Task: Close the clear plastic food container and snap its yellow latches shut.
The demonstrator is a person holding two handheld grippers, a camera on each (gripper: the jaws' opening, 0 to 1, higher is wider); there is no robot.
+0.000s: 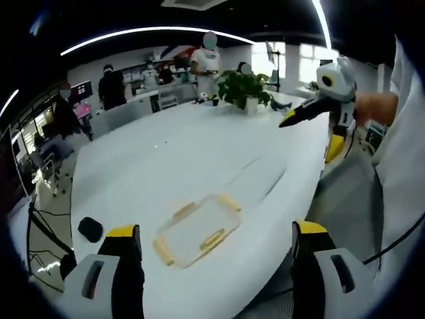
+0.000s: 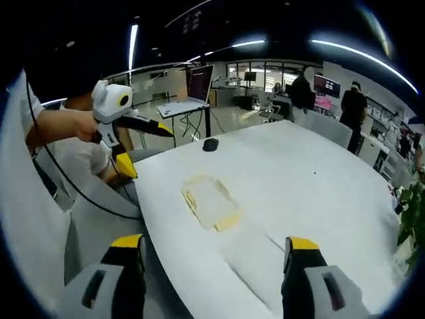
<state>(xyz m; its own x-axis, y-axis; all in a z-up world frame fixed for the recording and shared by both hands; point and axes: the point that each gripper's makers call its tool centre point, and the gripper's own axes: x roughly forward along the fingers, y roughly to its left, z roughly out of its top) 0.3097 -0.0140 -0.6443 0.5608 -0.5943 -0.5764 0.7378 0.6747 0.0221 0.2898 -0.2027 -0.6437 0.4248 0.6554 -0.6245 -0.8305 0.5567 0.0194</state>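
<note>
The clear plastic food container with yellow latches on its sides lies flat on the white table, near the edge. I cannot tell whether its latches are snapped down. My left gripper hovers before it, open and holding nothing, jaws wide on either side. My right gripper is likewise open and hangs back from the container. Each gripper shows in the other's view, held up off the table's edge by a hand: the right gripper and the left gripper, both with jaws apart.
A small black object lies on the table beyond the container. A potted plant stands at the table's far end. A laptop on a stand is off the table. Several people stand around the room.
</note>
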